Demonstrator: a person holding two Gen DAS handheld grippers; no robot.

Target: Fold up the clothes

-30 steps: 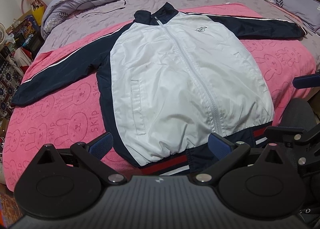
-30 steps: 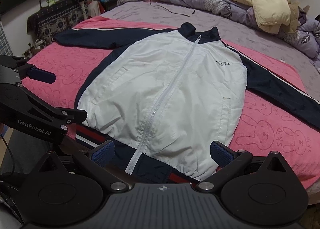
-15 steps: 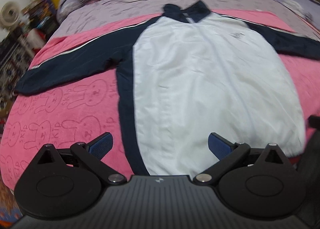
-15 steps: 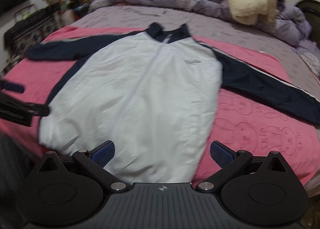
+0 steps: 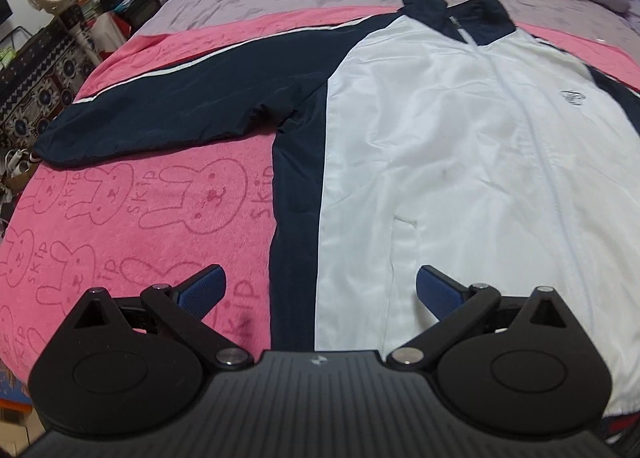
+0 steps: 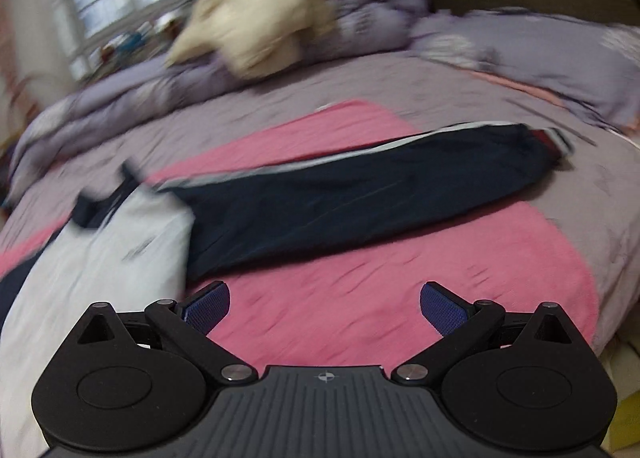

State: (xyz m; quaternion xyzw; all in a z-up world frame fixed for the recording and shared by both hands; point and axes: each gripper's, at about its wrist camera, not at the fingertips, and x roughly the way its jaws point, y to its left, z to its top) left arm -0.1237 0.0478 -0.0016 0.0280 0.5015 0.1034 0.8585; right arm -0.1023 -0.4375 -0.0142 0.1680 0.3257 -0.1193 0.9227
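Both tongs [image 5: 318,292] [image 6: 324,304] gape empty above jacket [image 5: 460,161]

Jacket [image 5: 460,161] white/navy; blanket [image 5: 132,217] pink w/ bunnies.

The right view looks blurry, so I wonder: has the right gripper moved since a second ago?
Yes. The right gripper has swung to the right: the jacket body that sat ahead of it is now at the left edge, and its right sleeve lies ahead.

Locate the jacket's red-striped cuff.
In the right wrist view, the cuff lies upper right, ending the navy sleeve, just past the pink blanket on the purple bedsheet.
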